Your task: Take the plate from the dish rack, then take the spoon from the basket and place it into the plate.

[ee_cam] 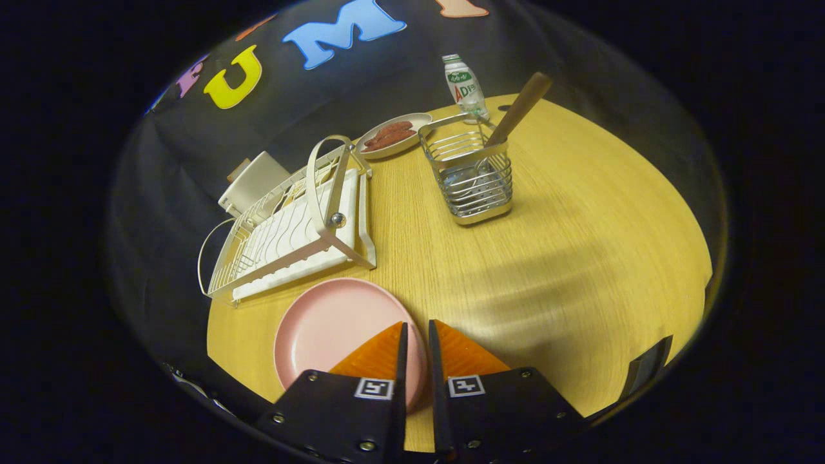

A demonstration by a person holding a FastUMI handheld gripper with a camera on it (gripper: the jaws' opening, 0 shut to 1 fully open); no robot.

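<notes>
We had the gripper [416,328] hanging over the near edge of the wooden table [580,258], its two fingers drawn nearly together with just a thin slit between them and nothing pinched. The pink plate [329,322] lay flat on the table, partly under the left finger [380,354], just in front of the white dish rack [290,219]. Beyond the fingers stood the wire basket [474,174], and the spoon [519,106] stuck up out of it, wooden handle leaning away to the right. Behind the basket we saw a small dish [393,135] with something reddish on it, and a white bottle [464,87] standing upright near the table's far edge.
</notes>
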